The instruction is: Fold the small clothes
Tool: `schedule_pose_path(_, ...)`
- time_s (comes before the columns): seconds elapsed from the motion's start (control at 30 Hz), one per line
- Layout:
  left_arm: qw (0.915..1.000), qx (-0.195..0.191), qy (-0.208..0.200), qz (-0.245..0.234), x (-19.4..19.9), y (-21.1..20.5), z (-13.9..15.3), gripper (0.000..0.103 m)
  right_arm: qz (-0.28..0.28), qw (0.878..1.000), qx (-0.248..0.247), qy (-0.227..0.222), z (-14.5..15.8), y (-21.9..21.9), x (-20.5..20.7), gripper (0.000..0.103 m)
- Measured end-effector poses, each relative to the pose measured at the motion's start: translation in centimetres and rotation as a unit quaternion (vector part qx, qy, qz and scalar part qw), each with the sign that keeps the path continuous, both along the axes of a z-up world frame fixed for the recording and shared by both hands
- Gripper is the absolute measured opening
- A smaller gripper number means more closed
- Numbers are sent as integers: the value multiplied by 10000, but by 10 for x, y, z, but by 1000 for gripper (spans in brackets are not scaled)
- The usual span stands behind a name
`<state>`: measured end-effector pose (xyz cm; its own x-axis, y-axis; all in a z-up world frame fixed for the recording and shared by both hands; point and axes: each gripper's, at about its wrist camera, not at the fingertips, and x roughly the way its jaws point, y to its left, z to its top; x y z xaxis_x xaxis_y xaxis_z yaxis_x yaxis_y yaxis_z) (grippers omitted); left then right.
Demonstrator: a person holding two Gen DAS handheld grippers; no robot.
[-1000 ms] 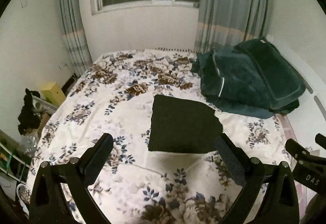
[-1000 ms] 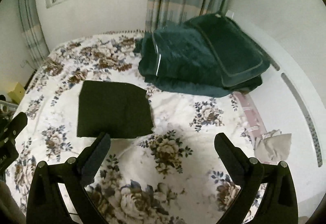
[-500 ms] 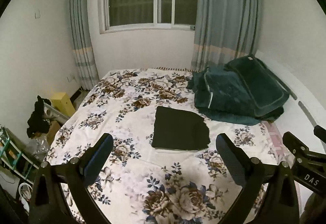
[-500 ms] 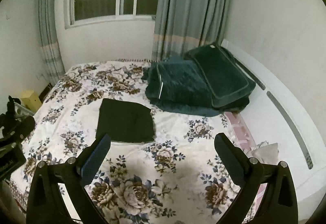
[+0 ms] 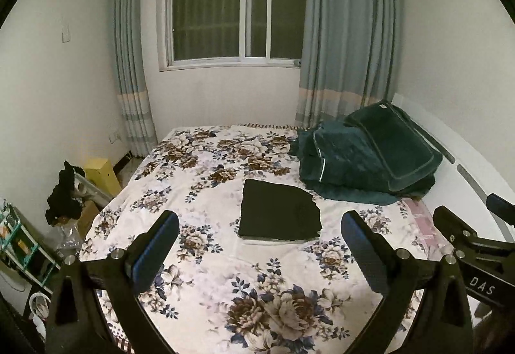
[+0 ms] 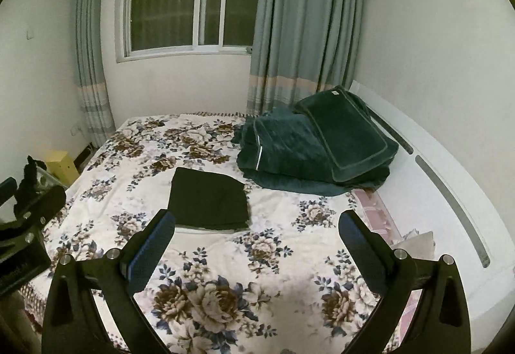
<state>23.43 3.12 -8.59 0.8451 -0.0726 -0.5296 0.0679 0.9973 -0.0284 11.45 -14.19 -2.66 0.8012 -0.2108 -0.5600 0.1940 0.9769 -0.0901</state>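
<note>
Folded black garment (image 5: 279, 215) lies flat on floral bed (image 5: 225, 273), near green quilt (image 5: 370, 157); left gripper (image 5: 259, 252) and right gripper (image 6: 256, 252) both gape apart, empty, above bed

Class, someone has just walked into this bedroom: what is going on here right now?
A person holds two tongs above a bed with a floral sheet. A small dark garment lies folded flat in the middle of it, touched by neither tool. The left tongs and right tongs both stand open and empty, clear of it. A dark green blanket is piled by the headboard.
</note>
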Motion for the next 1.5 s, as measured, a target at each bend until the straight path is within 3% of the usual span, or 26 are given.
schedule_pose_path(0.83, 9998, 57, -132, 119, -22, 1, 5, 103, 229, 9997, 57, -118, 24, 4, -6, 103)
schedule_pose_path(1.5, 9997, 27, -190, 128, -27, -4, 15, 103, 239, 9996, 97, -131, 22, 7, -11, 103)
